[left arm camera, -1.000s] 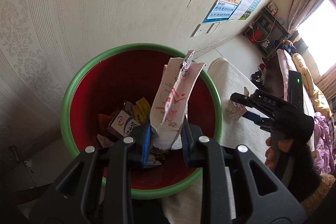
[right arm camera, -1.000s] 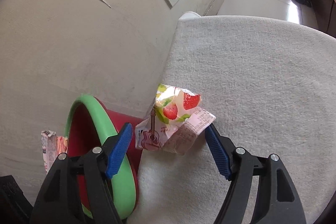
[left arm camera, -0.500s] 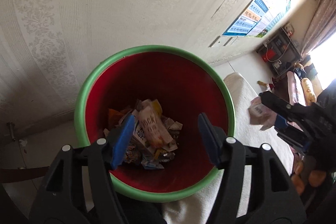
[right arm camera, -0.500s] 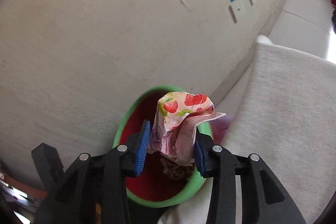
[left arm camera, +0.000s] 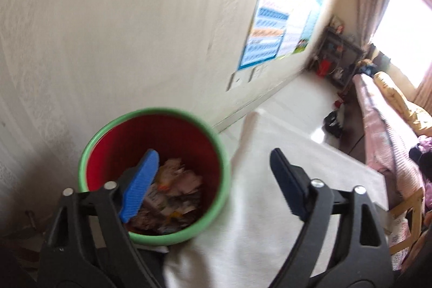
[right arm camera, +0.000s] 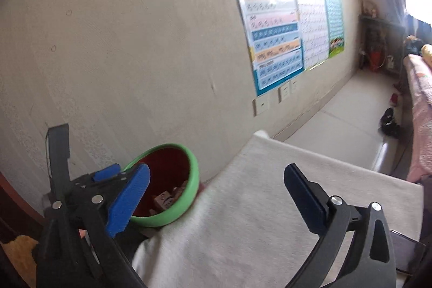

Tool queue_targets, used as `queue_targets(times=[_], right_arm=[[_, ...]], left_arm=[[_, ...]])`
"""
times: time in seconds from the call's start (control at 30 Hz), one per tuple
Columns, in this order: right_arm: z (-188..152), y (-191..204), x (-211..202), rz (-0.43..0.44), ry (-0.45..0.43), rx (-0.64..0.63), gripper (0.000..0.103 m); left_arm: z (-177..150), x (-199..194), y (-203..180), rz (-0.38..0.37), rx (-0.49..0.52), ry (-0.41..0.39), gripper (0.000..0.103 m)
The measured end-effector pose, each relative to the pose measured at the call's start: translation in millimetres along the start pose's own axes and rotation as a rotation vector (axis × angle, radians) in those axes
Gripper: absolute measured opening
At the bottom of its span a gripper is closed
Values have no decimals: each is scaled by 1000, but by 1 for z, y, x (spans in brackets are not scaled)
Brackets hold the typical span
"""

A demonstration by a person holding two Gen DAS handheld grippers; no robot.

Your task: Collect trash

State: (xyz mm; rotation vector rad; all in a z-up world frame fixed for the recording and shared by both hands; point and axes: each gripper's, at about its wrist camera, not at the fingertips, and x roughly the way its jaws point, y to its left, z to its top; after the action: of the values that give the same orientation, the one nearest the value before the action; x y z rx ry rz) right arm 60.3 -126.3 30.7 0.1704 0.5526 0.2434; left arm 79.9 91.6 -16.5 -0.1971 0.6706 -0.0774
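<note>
A red bin with a green rim point(left arm camera: 89, 150) stands against the wall beside the white-clothed table point(left arm camera: 270, 220). Crumpled wrappers and cartons point(left arm camera: 175, 190) lie heaped inside it. My left gripper point(left arm camera: 213, 180) is open and empty, raised above the bin's right edge and the table. My right gripper point(right arm camera: 216, 193) is open and empty too, over the table just right of the bin point(right arm camera: 189, 196). Part of the left gripper's body point(right arm camera: 58, 153) shows at the left of the right wrist view.
The pale wall point(left arm camera: 135, 18) with posters point(right arm camera: 272, 29) and sockets point(right arm camera: 262, 104) runs behind the bin. A bed with pink covers point(left arm camera: 388, 126) lies at the right. A dark phone-like object point(right arm camera: 405, 253) lies at the table's near right edge.
The left gripper let its pink wrapper fall into the bin, then lifted away. The right gripper took the strawberry wrapper from the table to the bin, opened, and is empty now.
</note>
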Motion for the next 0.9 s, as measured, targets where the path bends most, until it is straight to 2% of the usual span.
queue_targets(times=[0.03,0.13,0.2,0.27,0.43,0.53,0.73,0.9], right_arm=[[-4,-9,-11,-23,-47,17,97],[-22,-39,-44,-129,-175,73,97],[-28,-54,-54,-214,-187,80,97],[-31,-68,-59,-284,-189,86,97],[-31,-96,-72,-262,-233,201,97],[-29,-86,-74,-247,-235,164,97],[-28,-62,-66,-216,-208,88,97],[-33,-54,-60,-207,-185,58,97]], left_arm=[[3,-7,-10,-5,2,-33,96],[13,-31,-48,10,20,-152,98],[20,-44,-72,5,37,-214,98],[24,-53,-89,6,50,-243,98],[16,-64,-116,48,61,-262,98],[9,-62,-120,75,72,-237,98],[-7,-59,-125,72,142,-201,98],[-8,-54,-118,78,143,-173,98]])
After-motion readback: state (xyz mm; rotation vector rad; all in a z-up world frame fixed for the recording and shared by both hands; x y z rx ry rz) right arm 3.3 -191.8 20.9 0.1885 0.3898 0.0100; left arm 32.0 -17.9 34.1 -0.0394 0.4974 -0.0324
